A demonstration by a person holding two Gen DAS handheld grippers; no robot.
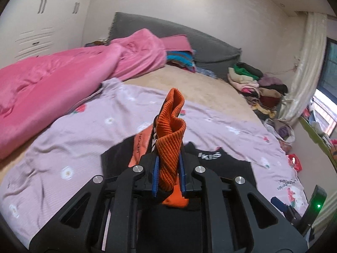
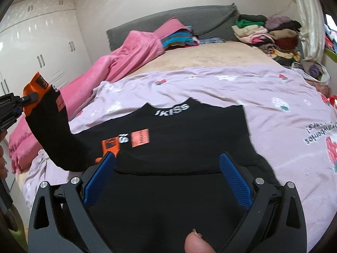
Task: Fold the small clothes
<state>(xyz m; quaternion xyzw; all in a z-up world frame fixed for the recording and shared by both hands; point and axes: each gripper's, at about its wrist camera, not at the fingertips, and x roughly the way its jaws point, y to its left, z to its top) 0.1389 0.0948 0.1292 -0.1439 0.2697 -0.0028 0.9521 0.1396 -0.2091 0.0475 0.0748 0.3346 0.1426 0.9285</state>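
A small black sweater [image 2: 179, 130] with white lettering at the neck and orange patches lies flat on the lilac flowered sheet [image 2: 273, 97]. Its left sleeve [image 2: 52, 130] is lifted off the bed. My left gripper [image 1: 168, 164] is shut on that sleeve's orange ribbed cuff [image 1: 171, 135], which sticks up between the blue pads. From the right wrist the same left gripper [image 2: 23, 103] shows at the far left, clamped on the orange cuff [image 2: 36, 86]. My right gripper [image 2: 168, 164] hangs open over the sweater's lower half, nothing between its blue pads [image 2: 234, 179].
A pink blanket [image 1: 63, 78] is heaped along the bed's left side. Folded clothes [image 2: 267, 33] are stacked at the far right by the grey headboard [image 2: 200, 19]. White wardrobes [image 2: 31, 42] line the left wall. A fingertip [image 2: 198, 242] shows at the bottom edge.
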